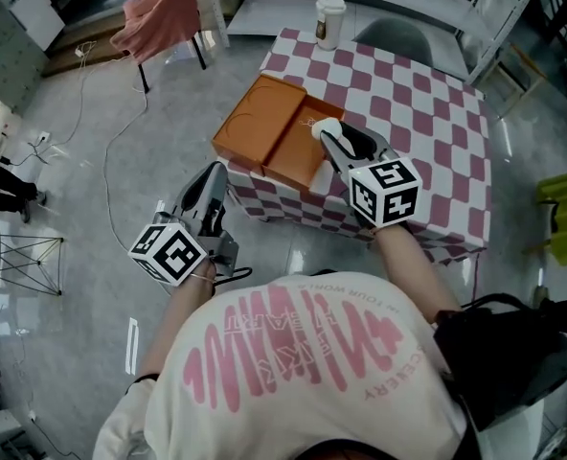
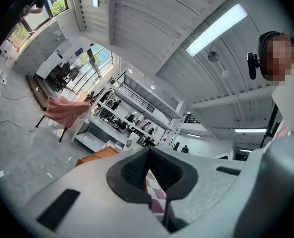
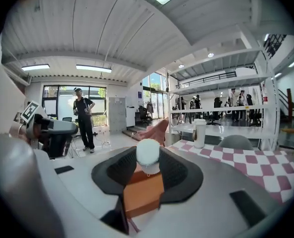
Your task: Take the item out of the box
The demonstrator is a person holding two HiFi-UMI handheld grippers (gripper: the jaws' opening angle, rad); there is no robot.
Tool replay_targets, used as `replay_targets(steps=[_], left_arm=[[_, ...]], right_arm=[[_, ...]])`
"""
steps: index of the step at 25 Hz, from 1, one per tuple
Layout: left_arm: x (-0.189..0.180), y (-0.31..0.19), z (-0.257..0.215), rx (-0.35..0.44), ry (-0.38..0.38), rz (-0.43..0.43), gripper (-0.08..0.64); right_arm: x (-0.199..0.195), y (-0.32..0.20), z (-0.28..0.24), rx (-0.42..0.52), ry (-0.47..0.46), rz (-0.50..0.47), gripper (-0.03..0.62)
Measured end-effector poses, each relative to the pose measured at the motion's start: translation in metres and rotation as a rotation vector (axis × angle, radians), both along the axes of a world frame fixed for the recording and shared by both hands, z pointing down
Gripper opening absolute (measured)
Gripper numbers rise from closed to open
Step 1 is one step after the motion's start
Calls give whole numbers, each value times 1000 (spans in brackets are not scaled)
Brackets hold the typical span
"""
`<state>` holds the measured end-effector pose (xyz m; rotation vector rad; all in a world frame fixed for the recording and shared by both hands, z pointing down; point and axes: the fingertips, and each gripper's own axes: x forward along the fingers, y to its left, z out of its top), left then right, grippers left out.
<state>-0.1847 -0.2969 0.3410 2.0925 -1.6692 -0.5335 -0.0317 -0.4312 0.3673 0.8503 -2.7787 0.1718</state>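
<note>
A person's white shirt (image 1: 293,362) with pink lettering fills the bottom of the head view, and both arms reach forward from it. Right of centre, the right gripper (image 1: 328,134) is clamped on the item (image 1: 322,126), a small white rounded piece. In the right gripper view the item (image 3: 148,152) sits pinched between the two dark pads, and the orange box (image 3: 143,192) shows directly beneath it.

The box (image 1: 264,123) lies opened flat in two halves on the near left corner of a table (image 1: 413,113) covered with a pink-and-white checked cloth. In the head view the item shows against the right edge of the box.

At lower left of centre, the left gripper (image 1: 214,176) hangs over the grey floor (image 1: 92,190), off the table and apart from the box. Its jaws are pressed together with nothing between them, as the left gripper view shows.

A lidded paper cup (image 1: 329,19) stands at the table's far edge, top centre. A pink cloth (image 1: 159,12) drapes over a stand at upper left, and a black bag (image 1: 509,353) sits at lower right.
</note>
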Motion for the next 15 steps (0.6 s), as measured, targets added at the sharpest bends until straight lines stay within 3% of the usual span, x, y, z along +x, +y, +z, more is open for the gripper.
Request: replay_targets(steps=[6, 15], left_arm=[[12, 10, -21, 41, -26, 11, 8], [29, 32, -39, 81, -36, 89, 8]], right_arm=[[23, 30, -40, 79, -43, 53, 140], [55, 84, -55, 89, -47, 172, 140]])
